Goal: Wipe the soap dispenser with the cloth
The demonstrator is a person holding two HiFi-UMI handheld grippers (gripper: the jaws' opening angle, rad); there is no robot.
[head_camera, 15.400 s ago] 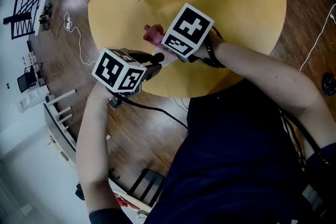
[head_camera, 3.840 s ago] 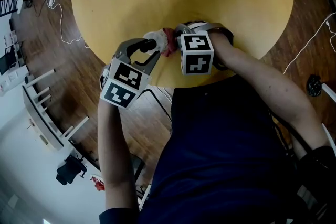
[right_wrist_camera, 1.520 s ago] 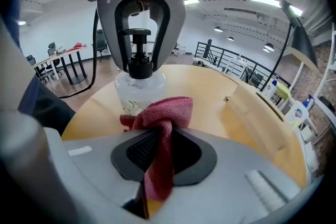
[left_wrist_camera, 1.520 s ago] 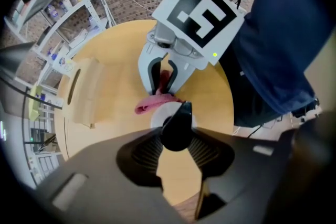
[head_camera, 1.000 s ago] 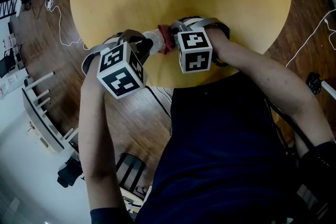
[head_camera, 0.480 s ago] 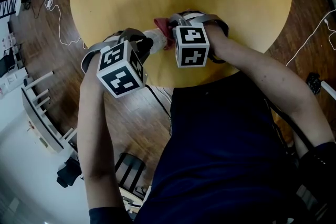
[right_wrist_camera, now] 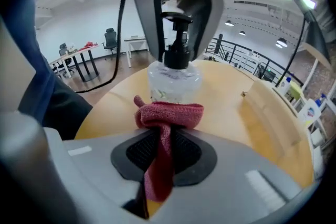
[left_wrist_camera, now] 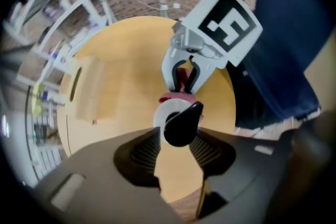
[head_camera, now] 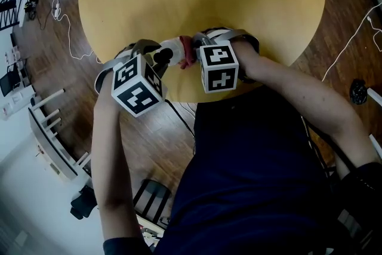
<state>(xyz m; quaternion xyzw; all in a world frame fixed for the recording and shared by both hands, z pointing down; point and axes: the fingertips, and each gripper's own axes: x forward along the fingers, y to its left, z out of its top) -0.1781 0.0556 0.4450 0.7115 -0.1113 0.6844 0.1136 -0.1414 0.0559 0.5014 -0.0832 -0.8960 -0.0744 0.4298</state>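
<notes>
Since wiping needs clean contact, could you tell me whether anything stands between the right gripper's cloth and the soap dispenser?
Nothing visible does. The right gripper is shut on the red cloth, whose bunched end appears to lie right against the clear body of the soap dispenser.

Left gripper (left_wrist_camera: 178,138): dark fingers (left_wrist_camera: 134,157) have just been opening. The black pump of the clear round soap dispenser (left_wrist_camera: 167,109) sits between them, touching the right finger, with a sliver of gap at the left one. Just beyond, the right gripper (left_wrist_camera: 182,77) has the red cloth (left_wrist_camera: 181,80) between its grey fingers, against the dispenser. Round yellow wooden worktop (left_wrist_camera: 121,76); pale wooden box (left_wrist_camera: 86,92) far left.
</notes>
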